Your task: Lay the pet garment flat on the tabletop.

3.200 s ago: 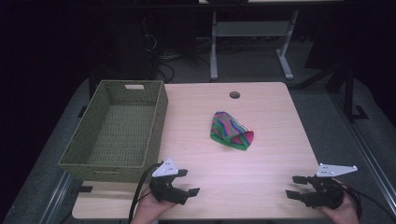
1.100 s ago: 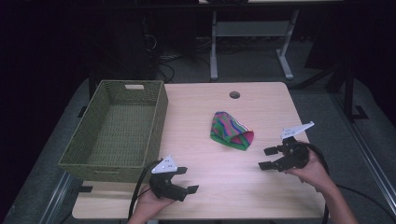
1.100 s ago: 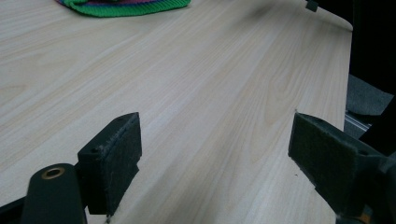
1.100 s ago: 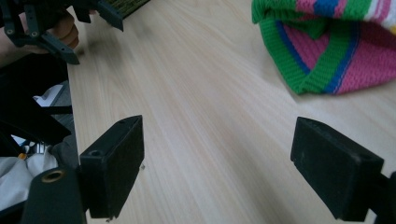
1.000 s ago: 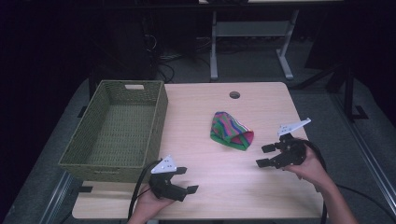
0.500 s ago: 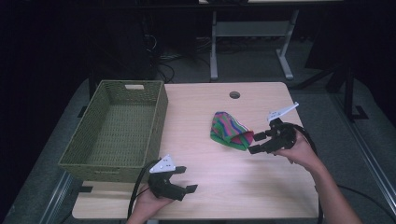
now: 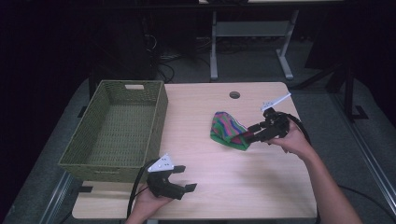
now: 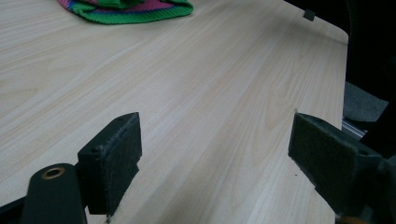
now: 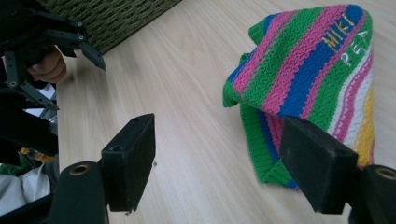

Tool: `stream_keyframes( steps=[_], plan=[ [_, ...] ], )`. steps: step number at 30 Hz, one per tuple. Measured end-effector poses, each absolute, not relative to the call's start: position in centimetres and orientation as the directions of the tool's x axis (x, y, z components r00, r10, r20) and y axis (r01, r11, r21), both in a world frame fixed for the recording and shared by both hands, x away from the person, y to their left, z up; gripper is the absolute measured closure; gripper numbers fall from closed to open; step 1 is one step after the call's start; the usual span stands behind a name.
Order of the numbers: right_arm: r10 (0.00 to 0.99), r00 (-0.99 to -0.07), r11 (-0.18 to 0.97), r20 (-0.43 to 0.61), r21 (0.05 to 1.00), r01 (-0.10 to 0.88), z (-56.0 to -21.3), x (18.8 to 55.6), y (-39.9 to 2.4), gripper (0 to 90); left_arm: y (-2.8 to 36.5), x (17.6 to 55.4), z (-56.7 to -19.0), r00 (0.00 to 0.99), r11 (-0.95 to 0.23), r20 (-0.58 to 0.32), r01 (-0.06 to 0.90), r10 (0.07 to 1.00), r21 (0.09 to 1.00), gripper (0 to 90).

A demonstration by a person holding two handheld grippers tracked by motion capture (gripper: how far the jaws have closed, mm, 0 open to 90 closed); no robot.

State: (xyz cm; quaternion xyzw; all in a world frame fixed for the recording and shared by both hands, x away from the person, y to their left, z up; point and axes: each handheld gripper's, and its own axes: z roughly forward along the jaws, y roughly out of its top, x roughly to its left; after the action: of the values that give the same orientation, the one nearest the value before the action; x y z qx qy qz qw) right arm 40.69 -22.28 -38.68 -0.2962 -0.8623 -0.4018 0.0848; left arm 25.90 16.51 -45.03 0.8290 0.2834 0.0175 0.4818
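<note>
At the left of the high view I see the woven basket [image 7: 116, 128] standing empty on the table [image 7: 224, 186], and below its near corner my left gripper [image 7: 180, 184] rests low in the frame, released, its jaws wide apart over bare wood with nothing between them. Moving right, the striped knit cloth [image 7: 227, 129] lies crumpled at the middle of the table, well apart from the basket. Just right of it my right gripper [image 7: 246, 136] reaches its tips to the cloth's right edge; its jaws have just been closing a little but are not yet clenched, and in the right gripper view one pad [image 9: 317, 161] overlaps the cloth's lower corner while the other stands over bare table. I judge the cloth light, soft and floppy, with no risk of breakage; it will sag and drag when lifted. I would pinch a raised fold near that edge, deep enough to catch several layers.
</note>
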Motion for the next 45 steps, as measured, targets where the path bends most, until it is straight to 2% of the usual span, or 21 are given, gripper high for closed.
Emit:
stream_keyframes(
  steps=[26, 35, 45],
  plan=[
    [0.515, -0.762, 0.477, 0.392, 0.608, 0.635, -40.2, 46.1, -20.5, 29.7, 16.8, 26.1, -44.9, 0.834, -0.339, -0.272, 0.463, 0.481, 0.819, 17.1],
    [0.583, -0.750, 0.514, 0.313, 0.572, 0.639, -41.6, 46.8, -18.4, 31.0, 16.7, 26.3, -45.0, 0.838, -0.351, -0.267, 0.459, 0.476, 0.816, 17.1],
    [0.614, -0.729, 0.503, 0.302, 0.562, 0.657, -43.4, 47.3, -16.4, 35.4, 16.4, 26.3, -45.0, 0.841, -0.360, -0.268, 0.460, 0.470, 0.811, 17.1]
  ],
)
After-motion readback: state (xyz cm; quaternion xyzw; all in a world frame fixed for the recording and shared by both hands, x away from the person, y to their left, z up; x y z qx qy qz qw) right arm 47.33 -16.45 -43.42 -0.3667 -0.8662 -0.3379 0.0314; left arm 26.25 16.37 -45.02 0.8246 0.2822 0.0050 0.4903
